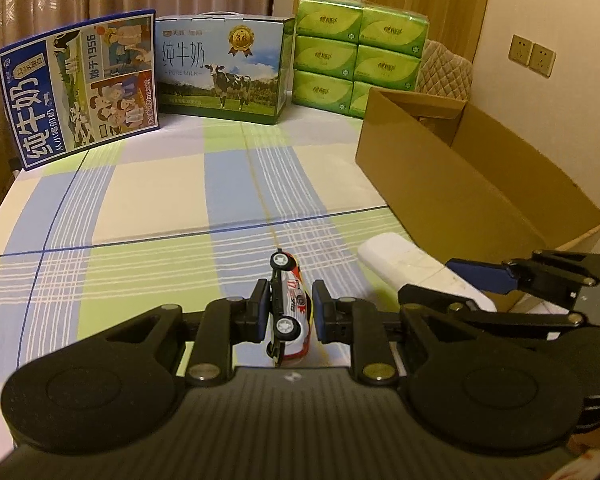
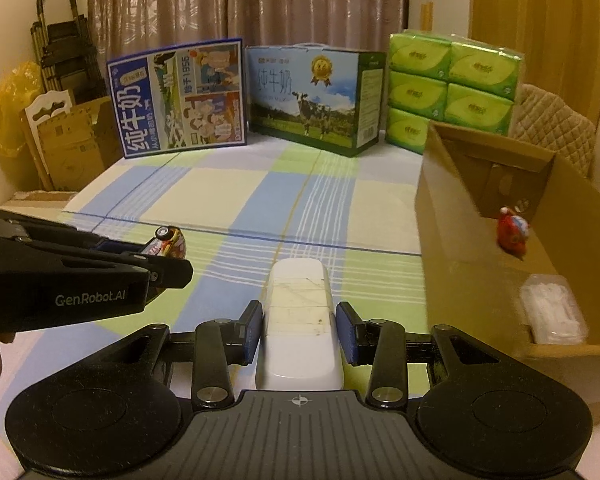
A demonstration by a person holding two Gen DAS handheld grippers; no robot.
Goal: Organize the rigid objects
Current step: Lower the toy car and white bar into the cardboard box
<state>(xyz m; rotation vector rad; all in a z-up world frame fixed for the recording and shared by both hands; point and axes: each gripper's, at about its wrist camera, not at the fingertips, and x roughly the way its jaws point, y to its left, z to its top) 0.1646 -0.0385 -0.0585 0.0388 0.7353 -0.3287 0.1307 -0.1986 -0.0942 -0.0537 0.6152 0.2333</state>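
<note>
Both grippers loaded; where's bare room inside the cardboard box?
Open brown cardboard box: the floor between the red toy at the far end and the clear plastic packet near the front looks bare. Near right corner is crowded.

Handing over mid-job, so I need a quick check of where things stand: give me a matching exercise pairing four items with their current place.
Items:
1. toy car
2. white remote
3. red toy
4. clear plastic case

Places:
A. far end inside the cardboard box
B. clamped in the right tongs
C. near end inside the cardboard box
D. clamped on its side in the left tongs

Pairs: 1-D, 2-B, 3-A, 4-C
</note>
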